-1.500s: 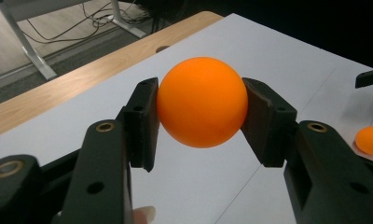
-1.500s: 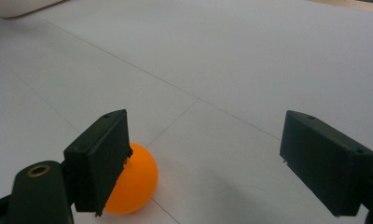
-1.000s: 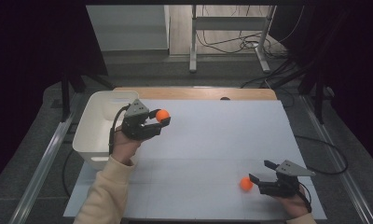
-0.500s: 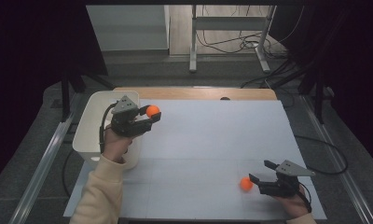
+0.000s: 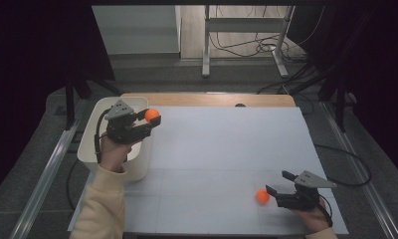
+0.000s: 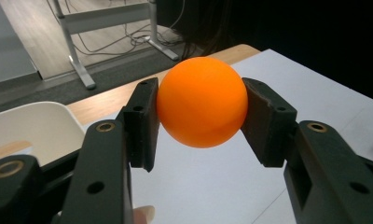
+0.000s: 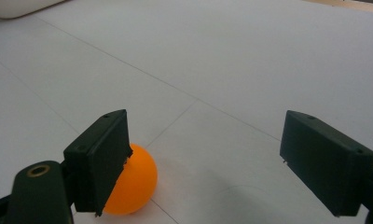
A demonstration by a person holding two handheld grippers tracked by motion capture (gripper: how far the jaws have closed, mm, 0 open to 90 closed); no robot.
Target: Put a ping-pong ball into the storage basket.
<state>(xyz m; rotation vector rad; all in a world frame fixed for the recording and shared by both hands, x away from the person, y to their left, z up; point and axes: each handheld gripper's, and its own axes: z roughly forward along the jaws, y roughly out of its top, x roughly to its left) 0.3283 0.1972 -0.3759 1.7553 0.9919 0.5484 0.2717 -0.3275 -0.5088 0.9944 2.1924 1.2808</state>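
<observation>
From the high view, a white table (image 5: 212, 149) carries a white bin (image 5: 90, 149) at its left edge, with a strip of bare wood along the far side. Beyond the table stand a metal frame and loose cables on the floor. The left hand-held gripper (image 5: 149, 119) is raised over the bin's near-table rim, its jaws clamped on an orange ball (image 5: 151, 115) that sits just past the bin's right wall, above the table surface. Well apart from the bin, near the table's front right corner, the right hand-held gripper (image 5: 279, 184) lies low with its jaws spread; a second orange ball (image 5: 262, 196) rests on the table just off its nearer jaw tip, on the side towards the bin.

In the left gripper view, the orange ball (image 6: 202, 101) is pinched between both black pads (image 6: 142, 123), touching each. The bin (image 6: 33, 128) shows at lower left, behind the jaws, and the metal frame (image 6: 77, 42) with cables stands beyond the table edge.

In the right gripper view, the jaws stand wide apart over bare table (image 7: 222, 60). The second orange ball (image 7: 133, 179) lies on the table partly hidden behind the left pad (image 7: 100, 154); whether it touches the pad I cannot tell. A corner of the bin (image 7: 21, 7) shows at top left
</observation>
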